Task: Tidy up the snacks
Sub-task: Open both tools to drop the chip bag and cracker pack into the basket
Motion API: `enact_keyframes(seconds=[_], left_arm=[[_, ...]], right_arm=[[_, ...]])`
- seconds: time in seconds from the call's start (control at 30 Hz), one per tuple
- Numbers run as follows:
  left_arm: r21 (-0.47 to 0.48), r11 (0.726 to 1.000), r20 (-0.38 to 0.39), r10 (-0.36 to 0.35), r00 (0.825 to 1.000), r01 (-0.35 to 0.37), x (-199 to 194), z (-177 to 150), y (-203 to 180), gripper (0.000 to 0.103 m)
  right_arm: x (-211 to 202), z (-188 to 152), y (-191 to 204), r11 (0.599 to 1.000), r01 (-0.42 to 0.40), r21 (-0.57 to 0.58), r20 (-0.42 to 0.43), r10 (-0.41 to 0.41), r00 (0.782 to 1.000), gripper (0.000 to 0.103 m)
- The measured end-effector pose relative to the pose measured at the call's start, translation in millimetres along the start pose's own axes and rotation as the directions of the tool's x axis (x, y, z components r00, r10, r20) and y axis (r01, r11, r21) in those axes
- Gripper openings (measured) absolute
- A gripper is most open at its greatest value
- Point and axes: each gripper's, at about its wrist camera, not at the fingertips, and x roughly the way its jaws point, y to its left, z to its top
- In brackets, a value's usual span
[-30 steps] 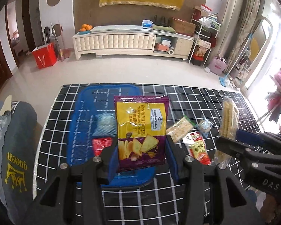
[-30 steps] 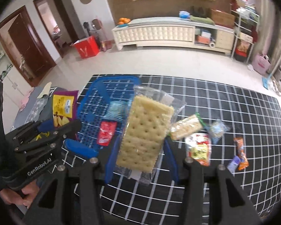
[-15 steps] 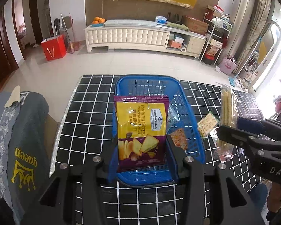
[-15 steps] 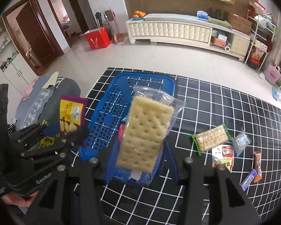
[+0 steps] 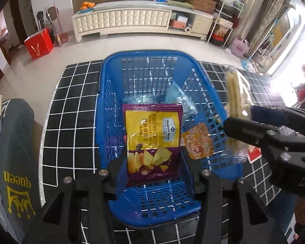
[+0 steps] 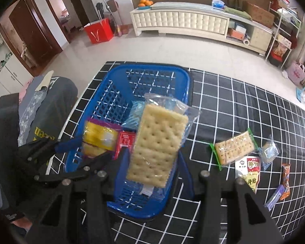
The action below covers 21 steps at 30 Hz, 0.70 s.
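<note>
My left gripper (image 5: 152, 168) is shut on a purple and yellow chip bag (image 5: 152, 140) and holds it over the blue basket (image 5: 144, 65). My right gripper (image 6: 152, 162) is shut on a clear pack of crackers (image 6: 156, 142) and holds it above the basket's (image 6: 111, 89) right side. The cracker pack also shows edge-on in the left wrist view (image 5: 233, 95). The chip bag also shows in the right wrist view (image 6: 99, 136). Inside the basket lie a pale blue packet (image 5: 179, 95), an orange packet (image 5: 197, 142) and a red packet (image 6: 126, 142).
Several snacks lie on the black grid cloth (image 6: 244, 105) to the right: a green-edged cracker pack (image 6: 233, 146), a red and yellow packet (image 6: 252, 170), a small clear packet (image 6: 269, 152) and an orange bar (image 6: 285, 177). A grey "queen" garment (image 5: 14, 162) lies at the left.
Both grippers have moved forward and down over the basket with their packs. The basket now fills more of both views.
</note>
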Motion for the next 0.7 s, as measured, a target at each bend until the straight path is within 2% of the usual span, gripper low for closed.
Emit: enact_keyframes(seconds=[0.03,0.07,0.2,0.33,0.47,0.7], left_arm=[[-0.01,1.0,-0.005,0.003,1.0,-0.003,2.0,-0.2,0.5,0.054],[-0.025,1.0,-0.013,0.001,1.0,-0.001,4.1,-0.9,2.5,0.055],[-0.067,0.998,-0.039,-0.021,0.999,0.019,4.0,-4.0,9.7,0.056],[-0.067,0.998,-0.014,0.0,1.0,-0.001,-8.8,-8.2,12.9,0.056],[-0.076,0.997,0.019,0.005,1.0,-0.004,-25.0,-11.9,22.7,0.056],[-0.082,0.996,0.058,0.048,0.997,-0.044,-39.2,-19.5,42.5,0.056]], right_arm=[[-1.3,-0.9,0.3,1.0,0.0,-0.002,0.0,0.0,1.0,0.053],[-2.5,0.3,0.7,1.0,0.0,-0.001,0.0,0.0,1.0,0.052],[-6.8,0.8,5.2,1.0,-0.01,0.0,-0.001,0.01,1.0,0.053],[-7.5,1.7,18.0,1.0,-0.007,-0.021,-0.001,0.007,1.0,0.052],[-2.3,1.6,33.0,0.997,0.04,-0.07,0.002,-0.04,0.999,0.052],[16.4,5.8,54.9,0.995,0.015,-0.096,-0.045,-0.019,0.999,0.053]])
